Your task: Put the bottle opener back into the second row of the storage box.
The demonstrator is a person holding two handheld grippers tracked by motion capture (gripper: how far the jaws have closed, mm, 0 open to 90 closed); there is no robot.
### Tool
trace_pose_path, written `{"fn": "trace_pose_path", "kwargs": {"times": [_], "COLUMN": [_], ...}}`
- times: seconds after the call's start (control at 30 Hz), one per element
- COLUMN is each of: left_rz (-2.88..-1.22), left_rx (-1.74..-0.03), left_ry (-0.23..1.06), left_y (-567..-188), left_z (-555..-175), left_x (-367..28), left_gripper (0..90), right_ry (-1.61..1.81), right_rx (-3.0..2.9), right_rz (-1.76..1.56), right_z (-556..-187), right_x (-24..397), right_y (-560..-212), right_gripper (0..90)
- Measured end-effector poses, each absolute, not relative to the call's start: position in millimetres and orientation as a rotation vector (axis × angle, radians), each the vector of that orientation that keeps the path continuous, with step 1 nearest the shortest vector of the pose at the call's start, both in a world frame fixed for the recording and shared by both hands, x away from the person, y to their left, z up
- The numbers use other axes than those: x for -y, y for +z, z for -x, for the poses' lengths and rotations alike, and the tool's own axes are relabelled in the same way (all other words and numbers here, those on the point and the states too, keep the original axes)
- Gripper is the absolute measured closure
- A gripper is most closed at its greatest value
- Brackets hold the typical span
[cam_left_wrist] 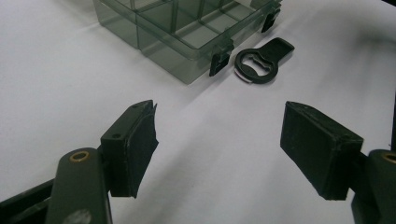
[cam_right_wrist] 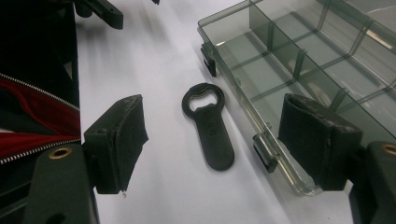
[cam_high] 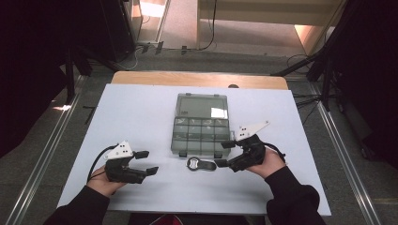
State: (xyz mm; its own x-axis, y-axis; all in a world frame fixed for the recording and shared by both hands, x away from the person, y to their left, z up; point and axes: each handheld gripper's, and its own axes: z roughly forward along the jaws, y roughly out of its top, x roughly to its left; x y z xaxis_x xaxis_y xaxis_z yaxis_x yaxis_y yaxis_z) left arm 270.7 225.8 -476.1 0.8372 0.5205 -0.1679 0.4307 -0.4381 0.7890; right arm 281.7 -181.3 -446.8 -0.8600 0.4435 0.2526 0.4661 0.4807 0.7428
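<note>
A smoky clear compartment box (cam_high: pixel 201 125) lies open at the table's middle, lid folded back, its cells (cam_right_wrist: pixel 299 65) looking bare. A black bottle opener (cam_high: pixel 201 164) lies flat just in front of the box, ring end to the left; it also shows as the opener (cam_left_wrist: pixel 261 60) and the opener (cam_right_wrist: pixel 210 126). My right gripper (cam_high: pixel 225 153) stands open right beside the opener's handle end, nothing between its jaws. My left gripper (cam_high: pixel 146 162) stands open on the white table (cam_high: pixel 141 108), well left of the opener, holding nothing.
The box's front latches (cam_left_wrist: pixel 219 60) hang down near the opener. The table's near edge runs close under both hands (cam_high: pixel 105 185). A dark sleeve with a red zipped lining (cam_right_wrist: pixel 32 121) sits by the near edge. Dark stands and cables (cam_high: pixel 305 70) surround the table.
</note>
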Motion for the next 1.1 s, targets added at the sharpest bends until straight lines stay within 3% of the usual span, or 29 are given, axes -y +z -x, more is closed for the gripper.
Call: {"fn": "trace_pose_path", "kwargs": {"times": [1.1], "left_rz": [-2.094], "left_rx": [-0.690], "left_ry": [0.122], "left_y": [-476], "left_z": [-271], "left_x": [-227], "left_gripper": [26.8], "right_ry": [-1.090], "right_rx": [2.766], "right_rz": [0.728], "right_z": [-288], "right_x": [134], "right_y": [-455], "right_gripper": [30.2]}}
